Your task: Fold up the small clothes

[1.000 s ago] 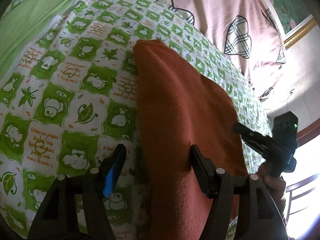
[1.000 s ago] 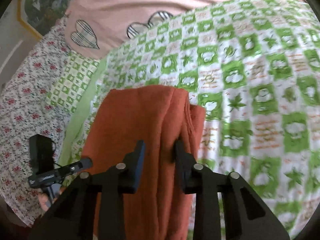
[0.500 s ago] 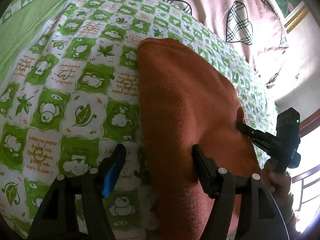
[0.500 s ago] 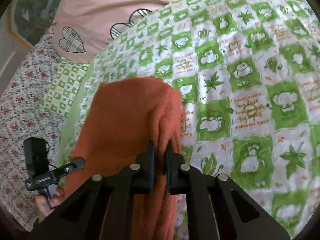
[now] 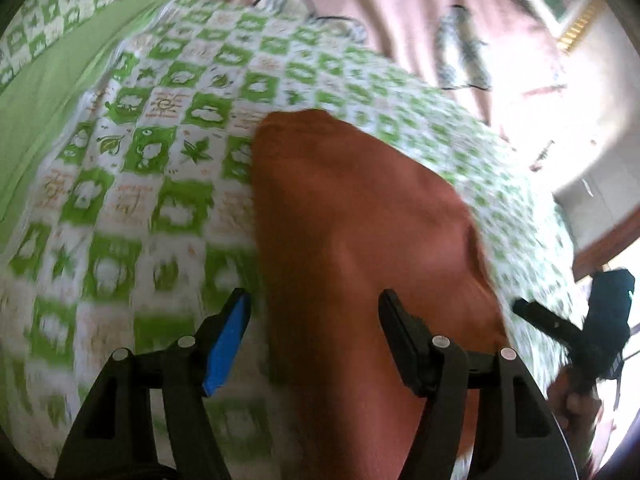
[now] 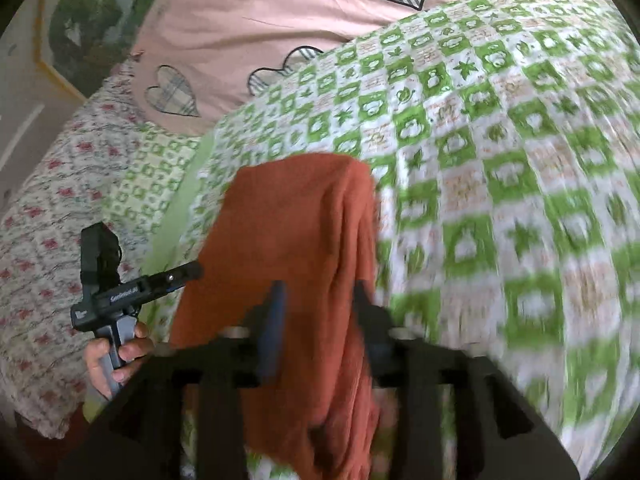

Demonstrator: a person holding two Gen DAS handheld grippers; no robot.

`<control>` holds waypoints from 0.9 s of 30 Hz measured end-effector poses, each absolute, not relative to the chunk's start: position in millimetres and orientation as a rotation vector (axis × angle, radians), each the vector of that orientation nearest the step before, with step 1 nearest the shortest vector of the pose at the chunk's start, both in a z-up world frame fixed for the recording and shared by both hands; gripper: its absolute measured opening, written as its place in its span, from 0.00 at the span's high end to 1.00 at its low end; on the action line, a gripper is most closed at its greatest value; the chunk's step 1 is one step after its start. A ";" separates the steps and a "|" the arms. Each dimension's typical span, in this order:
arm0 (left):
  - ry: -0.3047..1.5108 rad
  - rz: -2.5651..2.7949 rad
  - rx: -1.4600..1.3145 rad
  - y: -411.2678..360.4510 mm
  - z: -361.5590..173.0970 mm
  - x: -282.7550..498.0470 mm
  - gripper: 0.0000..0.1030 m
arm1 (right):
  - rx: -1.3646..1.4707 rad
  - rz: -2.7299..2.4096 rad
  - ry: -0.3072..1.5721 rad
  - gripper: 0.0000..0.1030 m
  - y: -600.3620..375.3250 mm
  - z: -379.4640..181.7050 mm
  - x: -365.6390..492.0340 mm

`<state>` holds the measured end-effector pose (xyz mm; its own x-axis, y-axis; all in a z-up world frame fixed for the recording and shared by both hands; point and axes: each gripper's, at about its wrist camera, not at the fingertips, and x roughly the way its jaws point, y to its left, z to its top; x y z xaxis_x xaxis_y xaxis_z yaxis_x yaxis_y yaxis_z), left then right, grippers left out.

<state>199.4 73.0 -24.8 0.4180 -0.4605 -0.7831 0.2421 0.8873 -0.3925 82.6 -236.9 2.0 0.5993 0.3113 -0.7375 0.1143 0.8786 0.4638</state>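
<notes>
Rust-orange cloth (image 5: 360, 240) lay on the bed (image 5: 168, 184), a long folded strip running away from both cameras across the green-and-white checked bedspread. Judged step: a lengthwise fold just laid down and being let go; the strip still looked too long to count as finished. Right gripper (image 6: 316, 312): fingers opening, the thick doubled edge of the cloth between them, the pads seemingly no longer pressing on it, though blur made that hard to read. Left gripper (image 5: 314, 312): fingers spread wide, straddling the cloth's left edge, one blue-padded finger over the bedspread, the other over the cloth, nothing gripped. A hand (image 6: 116, 356) gripped the left tool's handle beside the cloth's near left corner. Next move, as judged: take the near end of the cloth at both corners and carry it to the far end, keeping the layers from sliding. Cloth was soft, fuzzy, fleece-like, with rounded corners and a plump ridge along its right side. Bedspread thin, printed cotton. Beyond the cloth lay a pink cover (image 6: 256, 12) with plaid hearts.
</notes>
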 end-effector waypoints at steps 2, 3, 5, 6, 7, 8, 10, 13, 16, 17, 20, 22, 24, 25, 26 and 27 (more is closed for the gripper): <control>1.025 -0.488 -0.211 77.4 -18.4 166.0 0.35 | 0.491 0.129 0.931 0.50 -233.1 3.5 67.0; 1.010 -0.500 -0.199 80.2 -16.4 149.2 0.34 | 0.491 0.136 0.936 0.50 -231.1 3.2 56.7; 0.993 -0.511 -0.177 88.7 -19.2 114.0 0.34 | 0.496 0.143 0.942 0.50 -227.5 1.1 42.6; 0.990 -0.512 -0.166 91.2 -20.4 99.5 0.34 | 0.510 0.150 0.946 0.50 -225.9 -1.6 33.7; 0.983 -0.513 -0.153 93.9 -22.3 84.5 0.34 | 0.513 0.156 0.951 0.50 -224.3 -3.7 29.0; 0.973 -0.508 -0.142 95.5 -25.2 72.1 0.34 | 0.504 0.158 0.955 0.50 -221.2 -6.6 24.0; 0.977 -0.512 -0.131 95.0 -35.8 57.3 0.34 | 0.485 0.151 0.963 0.50 -216.5 -11.3 19.8; 0.995 -0.483 -0.090 89.3 -49.5 46.0 0.35 | 0.485 0.144 0.974 0.56 -211.0 -19.6 20.6; 0.968 -0.437 -0.056 82.4 -56.9 45.5 0.35 | 0.484 0.148 0.977 0.79 -207.6 -21.3 22.0; 0.960 -0.428 -0.035 78.3 -58.8 45.1 0.35 | 0.489 0.153 0.981 0.84 -206.4 -21.8 23.4; 0.947 -0.412 0.030 68.8 -63.2 42.6 0.35 | 0.479 0.161 0.988 0.90 -199.8 -21.8 25.8; 0.939 -0.393 0.036 67.6 -64.2 42.9 0.35 | 0.483 0.173 0.985 0.93 -196.0 -20.8 26.2; 0.936 -0.386 -0.005 71.1 -63.2 45.6 0.35 | 0.509 0.184 0.969 0.94 -194.5 -17.3 26.8; 0.933 -0.388 -0.011 71.0 -62.4 46.8 0.35 | 0.561 0.206 0.943 0.94 -196.7 -12.4 28.6; 0.931 -0.386 -0.008 69.7 -62.0 47.3 0.35 | 0.584 0.218 0.928 0.94 -197.5 -9.1 29.9; 0.932 -0.384 0.000 67.8 -62.1 48.5 0.35 | 0.625 0.235 0.892 0.94 -199.8 -0.1 32.2</control>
<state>48.5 67.8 -62.1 0.5337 -0.3225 -0.7817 0.3224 0.9322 -0.1645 32.2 -199.8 -0.1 0.6170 0.4405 -0.6521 0.0615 0.7991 0.5980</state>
